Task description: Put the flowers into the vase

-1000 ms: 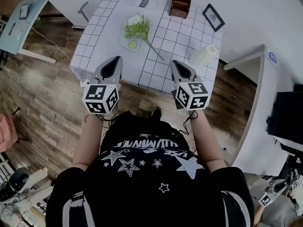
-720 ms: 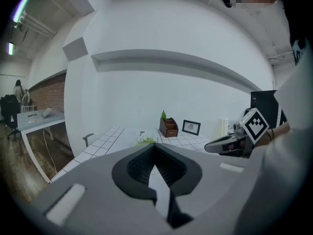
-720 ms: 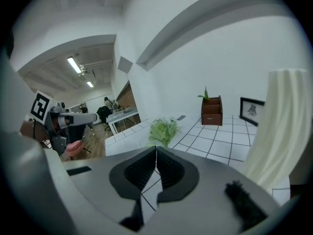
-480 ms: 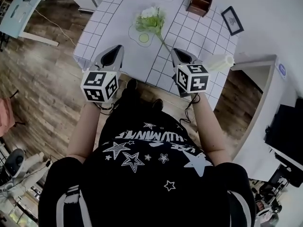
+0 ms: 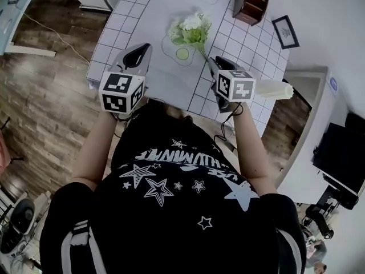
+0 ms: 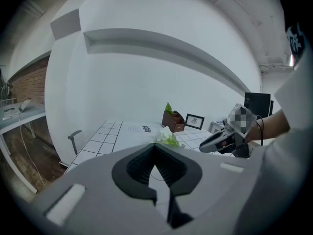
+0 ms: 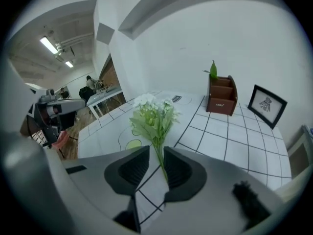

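Gridded table (image 5: 122,24) across upper centre. Flowers (image 5: 191,30) lie flat mid-table, stem running to right gripper (image 5: 212,63), whose jaws have just been opening: half apart, stem in gap, not pinched. Left gripper (image 5: 141,51) closed tight, empty. Vase (image 5: 275,89) at right table edge, partly behind gripper cube. Wooden box (image 5: 251,5) and picture frame (image 5: 284,31) upper right.

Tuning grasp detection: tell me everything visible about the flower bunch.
The flower bunch is a small, artificial-looking bouquet with white blooms, pale green leaves and one thin green stem. It lies flat on the white gridded tablecloth, blooms toward the far side and stem pointing at the person. The stem end shows between the jaws of the right hand-held gripper, which have just been opening. The pads are not pressing it.
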Demonstrator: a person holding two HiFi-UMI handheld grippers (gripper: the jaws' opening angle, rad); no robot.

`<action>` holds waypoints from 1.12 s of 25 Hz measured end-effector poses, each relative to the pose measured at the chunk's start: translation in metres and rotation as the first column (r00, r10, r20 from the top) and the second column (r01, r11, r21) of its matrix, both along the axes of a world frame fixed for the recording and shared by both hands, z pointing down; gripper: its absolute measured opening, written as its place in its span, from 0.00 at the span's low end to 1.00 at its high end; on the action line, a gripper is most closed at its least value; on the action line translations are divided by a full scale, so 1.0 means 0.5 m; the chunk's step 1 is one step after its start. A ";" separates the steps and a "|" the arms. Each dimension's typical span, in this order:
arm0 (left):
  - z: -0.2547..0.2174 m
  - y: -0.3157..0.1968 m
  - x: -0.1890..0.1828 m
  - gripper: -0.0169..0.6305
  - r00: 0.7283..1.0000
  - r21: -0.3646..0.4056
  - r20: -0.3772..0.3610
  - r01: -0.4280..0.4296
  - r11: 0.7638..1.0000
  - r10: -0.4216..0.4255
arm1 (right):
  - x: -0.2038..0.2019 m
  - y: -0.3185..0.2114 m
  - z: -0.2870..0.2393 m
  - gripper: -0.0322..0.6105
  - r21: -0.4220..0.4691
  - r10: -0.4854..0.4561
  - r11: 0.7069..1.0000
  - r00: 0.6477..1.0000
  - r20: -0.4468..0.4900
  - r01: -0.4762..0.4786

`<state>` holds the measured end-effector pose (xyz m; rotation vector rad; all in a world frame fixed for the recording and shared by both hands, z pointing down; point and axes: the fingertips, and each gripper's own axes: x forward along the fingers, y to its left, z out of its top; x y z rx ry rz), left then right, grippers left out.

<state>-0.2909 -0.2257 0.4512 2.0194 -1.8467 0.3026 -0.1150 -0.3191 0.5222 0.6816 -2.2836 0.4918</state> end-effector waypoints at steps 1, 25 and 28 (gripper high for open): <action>0.008 -0.004 -0.010 0.04 1.000 -0.006 -0.009 -0.009 1.000 0.009 | -0.009 -0.001 0.008 0.20 -0.001 -0.006 1.000 1.000 -0.021 0.006; 0.072 -0.065 -0.134 0.04 0.994 -0.025 -0.081 -0.072 0.997 0.070 | -0.095 -0.045 0.138 0.25 -0.141 -0.138 0.986 0.925 -0.354 0.094; 0.070 -0.068 -0.142 0.04 0.994 -0.022 -0.083 -0.076 0.997 0.074 | -0.094 -0.049 0.141 0.23 -0.180 -0.142 0.980 0.927 -0.346 0.083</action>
